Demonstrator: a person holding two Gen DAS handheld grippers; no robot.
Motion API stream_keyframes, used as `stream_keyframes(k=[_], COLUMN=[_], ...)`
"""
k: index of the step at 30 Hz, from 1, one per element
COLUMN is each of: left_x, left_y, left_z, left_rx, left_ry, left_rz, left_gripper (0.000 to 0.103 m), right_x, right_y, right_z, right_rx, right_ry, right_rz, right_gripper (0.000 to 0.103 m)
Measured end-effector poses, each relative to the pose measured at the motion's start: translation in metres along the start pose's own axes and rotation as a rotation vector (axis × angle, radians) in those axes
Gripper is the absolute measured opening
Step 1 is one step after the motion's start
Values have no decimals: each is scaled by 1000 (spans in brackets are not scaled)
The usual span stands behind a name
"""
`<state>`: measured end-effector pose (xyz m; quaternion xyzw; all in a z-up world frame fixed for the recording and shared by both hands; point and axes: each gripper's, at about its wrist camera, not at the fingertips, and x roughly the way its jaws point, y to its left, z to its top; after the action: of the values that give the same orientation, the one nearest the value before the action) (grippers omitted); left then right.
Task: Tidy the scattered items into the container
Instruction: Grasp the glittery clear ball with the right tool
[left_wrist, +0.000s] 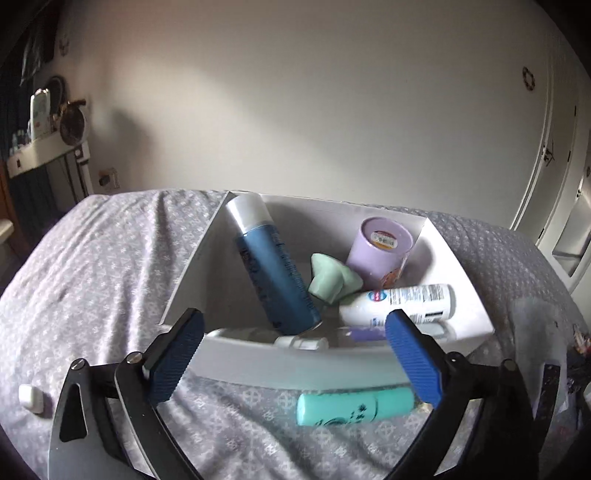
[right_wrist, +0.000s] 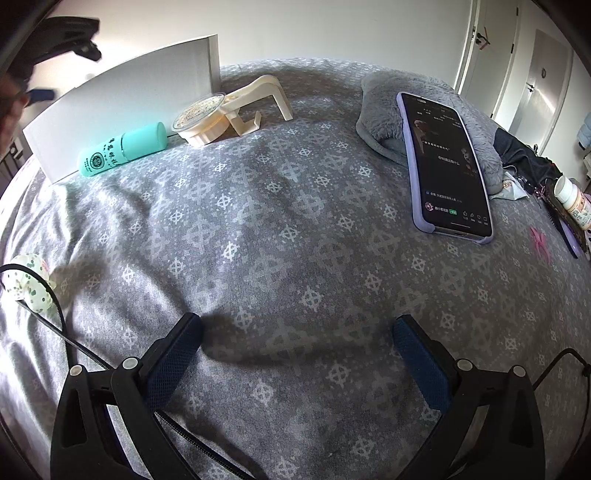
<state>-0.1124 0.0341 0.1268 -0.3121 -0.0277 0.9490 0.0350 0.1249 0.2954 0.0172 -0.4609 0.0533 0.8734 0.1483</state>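
The left gripper (left_wrist: 293, 345) is spread wide and empty above the white box (left_wrist: 467, 280) so things drop in; the right gripper (right_wrist: 297, 356) waits spread too; the green tube (left_wrist: 354, 406) lies just outside.

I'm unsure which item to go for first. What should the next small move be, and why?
Probably lower the open left gripper onto the teal bottle. It lies on the bedspread just outside the white box, between the empty, spread fingers, and is the loose item nearest that gripper.
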Motion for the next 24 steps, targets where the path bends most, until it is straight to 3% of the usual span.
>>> stream_keyframes(k=[4,7,11,13,15,18,24], left_x=[0,7,15,7,10,12,8], left_y=[18,46,76,89,94,90,99], left_z=[-46,-84,-136,-145,-142,-143,-147], left_rx=[68,34,-1,-67,-98,-77,-115], left_ry=[104,187,239,201,221,215,197], left_rz=[57,109,207,156,161,182,145], left_gripper=[101,101,102,103,103,103,102], right_x=[0,1,-1,-7,-22,-52,-53], right_y=[0,1,1,1,3,16,85], right_z=[0,1,1,2,5,18,56], right_rx=[-2,-4,-9,-27,-48,-88,-261], right_ry=[0,0,-4,-15,-72,-189,-102], right_rz=[-3,-6,-7,7,37,140,401], right_gripper=[103,103,103,103,103,103,103])
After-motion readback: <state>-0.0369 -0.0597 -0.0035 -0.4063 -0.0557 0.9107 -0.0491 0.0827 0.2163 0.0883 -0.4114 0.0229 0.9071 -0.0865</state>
